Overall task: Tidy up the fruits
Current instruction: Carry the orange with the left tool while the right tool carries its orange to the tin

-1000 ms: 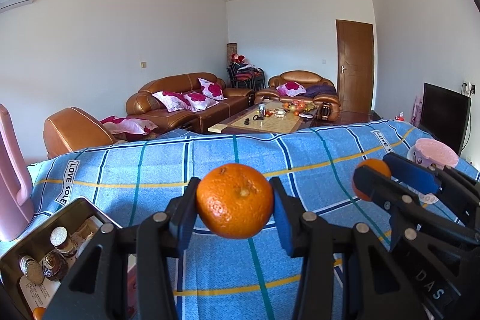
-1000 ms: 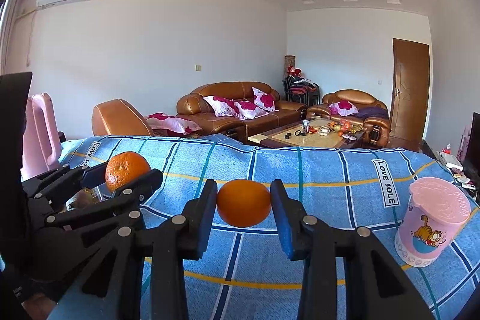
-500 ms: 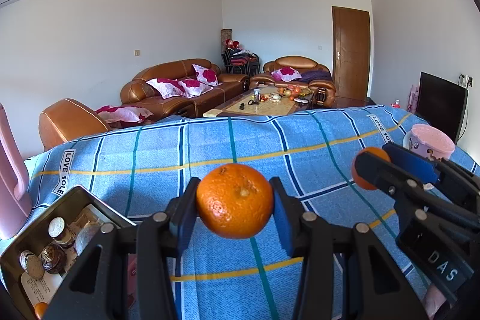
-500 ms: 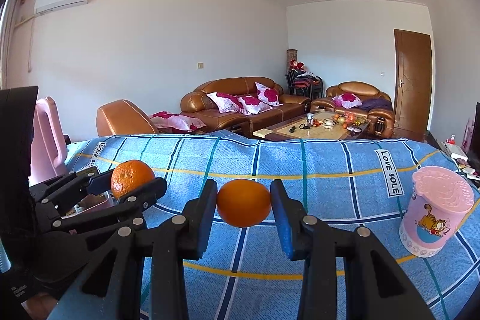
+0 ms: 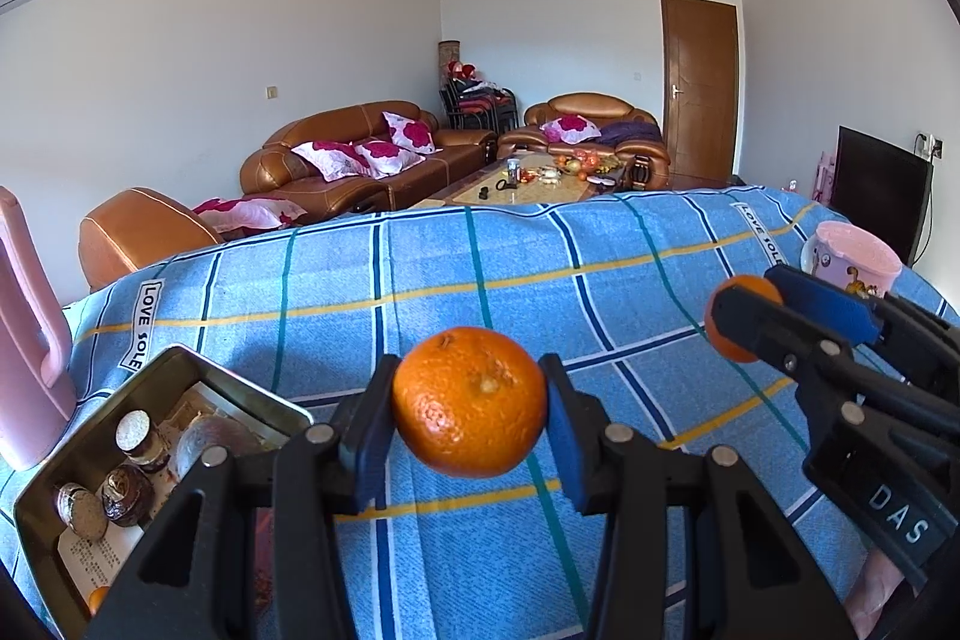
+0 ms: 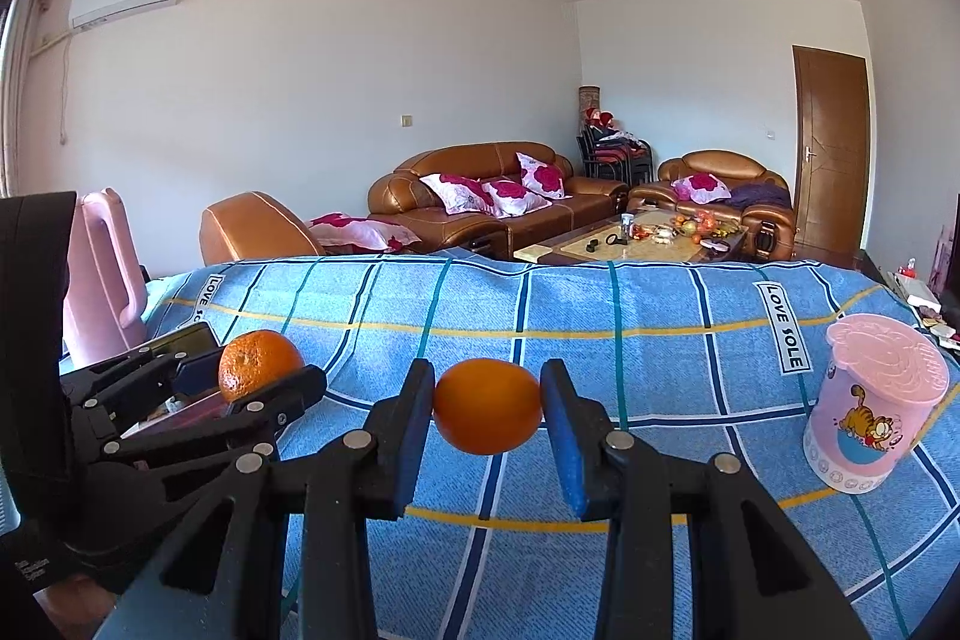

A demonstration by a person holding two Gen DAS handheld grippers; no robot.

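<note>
I am gripping a dimpled orange [image 5: 470, 401] in my left tool [image 5: 471, 409], its blue pads clamped against the fruit's two sides, holding it above the blue checked cloth covering the surface [image 5: 480, 292]. I am gripping a smoother orange [image 6: 487, 406] in my right tool [image 6: 487, 409] the same way, pads pressing on both sides, lifted clear of the cloth.

In the left wrist view my right tool is showing to the right with its fruit at the tip. Near left, an open metal tin [image 5: 240, 383] is sitting on the cloth, holding small jars and papers. Just left of it, a pink pitcher [image 5: 27, 340] is standing at the surface's left edge. Farther right, a pink lidded cup [image 6: 873, 409] with a cartoon cat is standing upright on the cloth.

Beyond the surface, brown leather sofas [image 6: 498, 205] with floral cushions are flanking a coffee table [image 6: 636, 241], and a brown door [image 6: 831, 148] is standing shut at far right.
</note>
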